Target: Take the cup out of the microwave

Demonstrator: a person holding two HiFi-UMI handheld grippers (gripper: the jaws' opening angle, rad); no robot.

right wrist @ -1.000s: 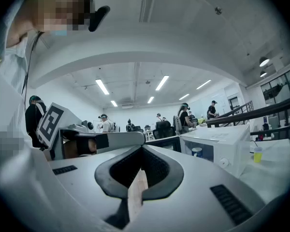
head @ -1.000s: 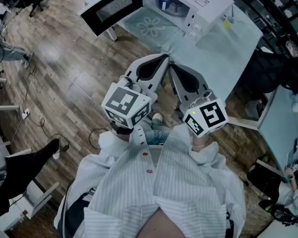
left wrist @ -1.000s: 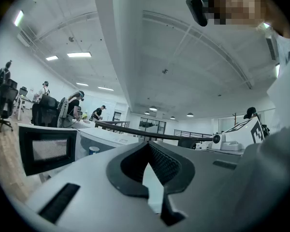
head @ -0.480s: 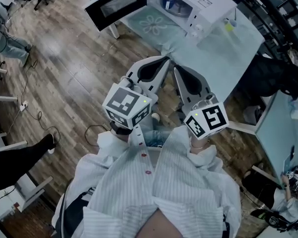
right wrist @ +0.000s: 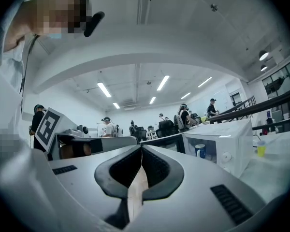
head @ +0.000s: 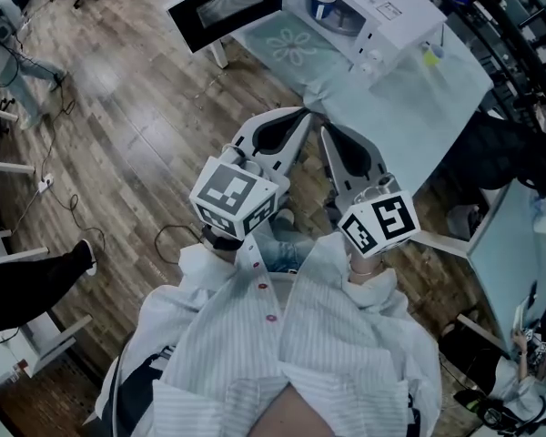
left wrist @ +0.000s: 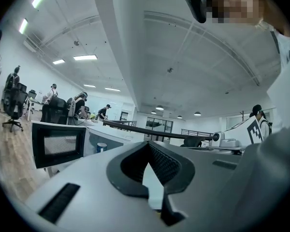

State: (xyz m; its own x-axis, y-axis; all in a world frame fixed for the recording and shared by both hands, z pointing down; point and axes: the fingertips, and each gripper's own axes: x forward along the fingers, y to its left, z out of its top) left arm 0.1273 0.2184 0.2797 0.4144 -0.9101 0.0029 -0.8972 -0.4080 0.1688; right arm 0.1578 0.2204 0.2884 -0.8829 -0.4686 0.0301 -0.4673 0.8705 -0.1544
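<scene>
The white microwave (head: pixel 382 12) stands on the table at the top of the head view, its door (head: pixel 223 7) swung wide open to the left. Inside the cavity sits a blue and white cup (head: pixel 326 3), also seen in the left gripper view as the cup (left wrist: pixel 102 147) and in the right gripper view as the cup (right wrist: pixel 200 150). My left gripper (head: pixel 306 112) and right gripper (head: pixel 326 131) are held side by side in front of me, well short of the microwave. Both are shut and empty, with the tips of the left gripper (left wrist: pixel 147 143) and the right gripper (right wrist: pixel 141 147) closed together.
A pale cloth covers the table (head: pixel 409 107), and a small yellow cup (head: pixel 429 56) stands right of the microwave. A dark chair (head: pixel 500 135) sits at the table's right. A cable (head: pixel 177 244) lies on the wooden floor. Someone's leg (head: pixel 36 280) is at the left.
Both grippers have stayed put. The head view has shifted, so the microwave sits a little lower and further right. The leg at the left has drawn back toward the edge.
</scene>
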